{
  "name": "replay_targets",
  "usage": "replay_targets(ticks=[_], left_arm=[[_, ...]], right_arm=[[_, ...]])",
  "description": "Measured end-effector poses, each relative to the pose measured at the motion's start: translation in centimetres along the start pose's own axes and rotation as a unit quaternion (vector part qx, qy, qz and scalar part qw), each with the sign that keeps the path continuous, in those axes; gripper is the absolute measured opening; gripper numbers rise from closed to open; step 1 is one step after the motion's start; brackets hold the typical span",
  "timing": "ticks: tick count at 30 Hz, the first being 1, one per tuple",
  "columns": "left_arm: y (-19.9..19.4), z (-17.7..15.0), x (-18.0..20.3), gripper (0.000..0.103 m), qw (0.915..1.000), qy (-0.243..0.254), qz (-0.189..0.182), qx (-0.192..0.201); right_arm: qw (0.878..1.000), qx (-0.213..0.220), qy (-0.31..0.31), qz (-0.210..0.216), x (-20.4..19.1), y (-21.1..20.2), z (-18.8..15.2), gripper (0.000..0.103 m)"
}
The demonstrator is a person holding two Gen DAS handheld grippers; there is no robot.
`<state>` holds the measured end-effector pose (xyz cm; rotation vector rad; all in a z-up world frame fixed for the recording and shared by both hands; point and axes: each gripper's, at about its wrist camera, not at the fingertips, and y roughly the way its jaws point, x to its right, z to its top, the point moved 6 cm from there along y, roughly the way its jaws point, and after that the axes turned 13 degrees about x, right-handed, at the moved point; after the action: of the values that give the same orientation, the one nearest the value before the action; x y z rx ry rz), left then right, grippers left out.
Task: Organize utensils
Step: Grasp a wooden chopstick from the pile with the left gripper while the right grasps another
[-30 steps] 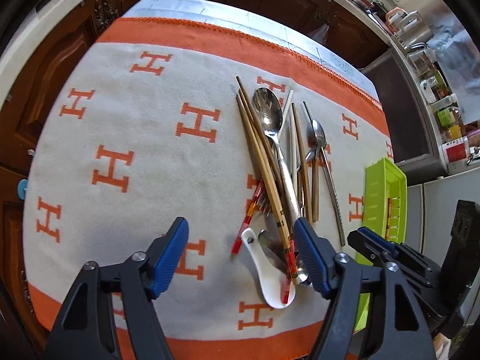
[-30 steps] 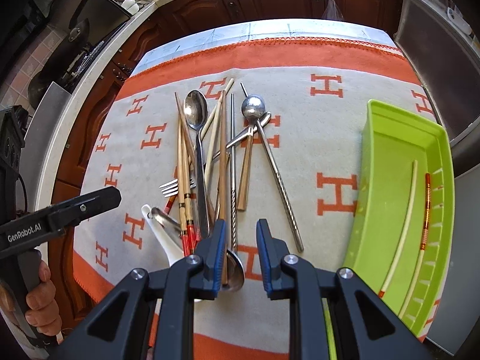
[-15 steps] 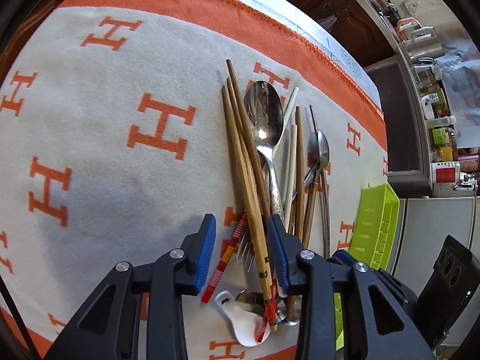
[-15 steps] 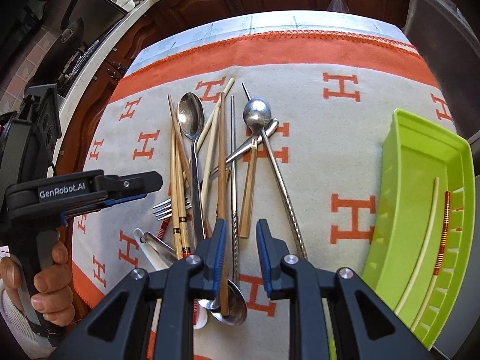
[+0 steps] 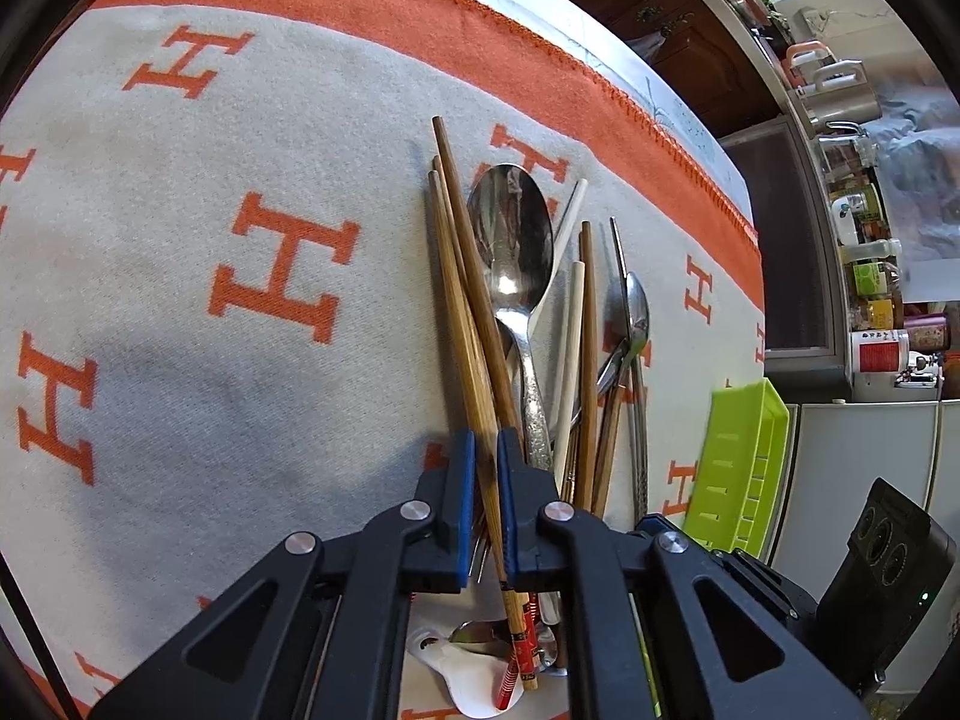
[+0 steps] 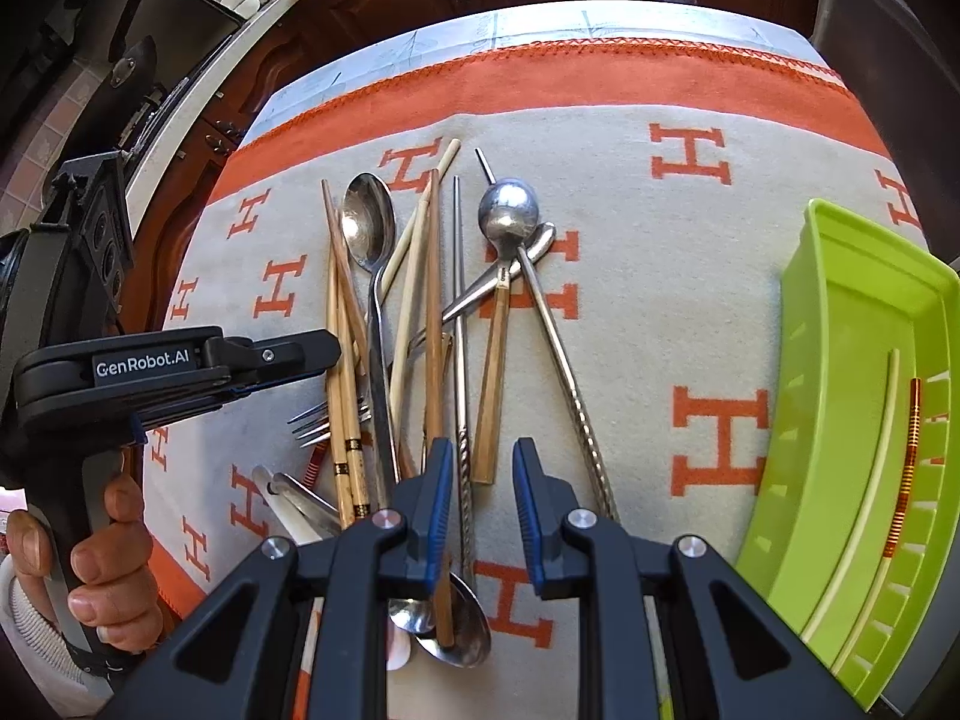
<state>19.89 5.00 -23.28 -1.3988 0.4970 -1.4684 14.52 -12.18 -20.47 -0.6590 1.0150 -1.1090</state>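
Note:
A pile of utensils lies on the orange-and-grey cloth: wooden chopsticks [image 5: 462,300], a large metal spoon [image 5: 510,240], pale chopsticks, metal chopsticks [image 6: 459,300], a fork [image 6: 312,423] and a white ceramic spoon [image 5: 456,678]. My left gripper [image 5: 486,492] is shut on the brown wooden chopsticks; it also shows in the right wrist view [image 6: 324,351] at the pile's left side. My right gripper [image 6: 480,498] is partly open and empty, low over the metal chopstick near the pile's near end. A green tray [image 6: 840,420] holds a pale chopstick and an orange-banded one.
The cloth [image 5: 180,300] covers the table, with dark wooden cabinets beyond its far edge. The green tray stands at the right edge of the cloth [image 5: 744,456]. Kitchen counters with jars and kettles are at the far right.
My left gripper moved forward into the pile and closed from wide open onto the wooden chopsticks. My right gripper stayed almost still with the same narrow gap.

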Motion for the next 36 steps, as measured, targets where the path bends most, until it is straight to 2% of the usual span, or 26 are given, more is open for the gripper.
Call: replay_targets(ticks=[4,6,8,11,12,13,24,30,34,35,36], left_arm=[[0.1,0.0,-0.5,0.006,0.9999,-0.014,-0.006,-0.008],[0.4,-0.1,-0.7,0.017,0.9998,-0.016,0.001,-0.013],[0.5,-0.2,-1.0,0.022,0.9997,-0.02,0.005,-0.012],[0.6,-0.1,-0.8,0.019,0.9998,-0.017,0.001,-0.006],[0.7,-0.2,-0.7,0.008,0.9999,-0.015,-0.005,-0.005],[0.6,-0.2,-0.7,0.006,0.9998,-0.015,-0.012,-0.006],[-0.9,0.4,-1.9,0.005,0.9988,-0.038,-0.025,0.016],[-1.5,0.3,-2.8,0.004,0.9988,-0.043,-0.014,0.021],[-1.8,0.2,-3.5,0.004,0.9984,-0.05,-0.014,0.021],[-1.8,0.2,-3.6,0.004,0.9985,-0.05,-0.013,0.021],[-1.9,0.2,-3.6,0.004,0.9985,-0.05,-0.012,0.021]], right_arm=[[1.0,-0.001,-0.009,0.009,-0.8,0.2,0.2,0.02],[1.0,-0.001,-0.012,0.011,-1.1,0.4,0.3,0.02],[1.0,-0.002,-0.014,0.014,-1.4,0.5,0.4,0.02],[1.0,-0.004,-0.017,0.016,-1.7,0.7,0.4,0.02],[1.0,-0.005,-0.017,0.016,-1.8,0.8,0.4,0.02],[1.0,-0.006,-0.018,0.017,-1.8,0.8,0.4,0.02],[0.998,-0.013,-0.04,0.051,-4.1,1.7,0.5,0.02],[0.995,-0.027,-0.061,0.07,-6.2,3.3,0.7,0.02],[0.994,-0.036,-0.083,0.065,-7.1,4.4,0.7,0.02],[0.994,-0.037,-0.086,0.063,-7.1,4.6,0.7,0.015],[0.994,-0.038,-0.088,0.061,-7.1,4.9,0.7,0.007]])
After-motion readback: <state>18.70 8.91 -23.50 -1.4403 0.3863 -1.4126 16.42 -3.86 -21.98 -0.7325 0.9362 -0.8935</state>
